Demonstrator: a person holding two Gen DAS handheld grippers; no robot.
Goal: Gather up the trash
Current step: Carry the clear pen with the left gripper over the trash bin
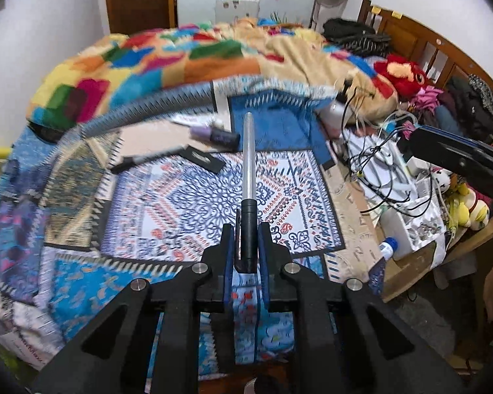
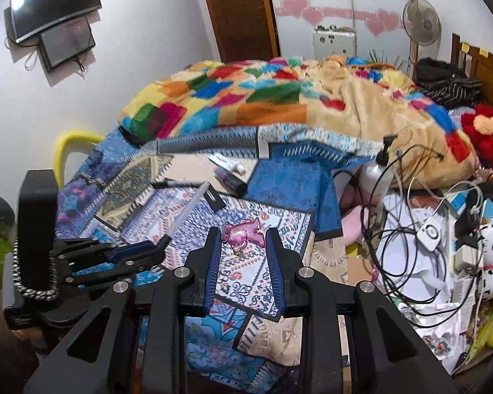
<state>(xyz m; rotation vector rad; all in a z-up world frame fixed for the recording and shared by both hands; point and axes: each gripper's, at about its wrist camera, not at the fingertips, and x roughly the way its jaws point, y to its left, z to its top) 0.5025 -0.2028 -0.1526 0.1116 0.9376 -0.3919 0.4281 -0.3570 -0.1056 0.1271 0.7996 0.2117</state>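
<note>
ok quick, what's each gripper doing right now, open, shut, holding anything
Left gripper: shut on a pen with a black cap and clear barrel.
Right gripper: shut on a small pink translucent plastic piece.

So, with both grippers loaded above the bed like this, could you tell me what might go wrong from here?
The left gripper pinches the pen only at its black end, so the long clear barrel could swing or slip out. The right gripper holds the pink plastic piece just at its fingertips; it might drop. The tangled black cables beside the bedspread could snag a gripper.
</note>
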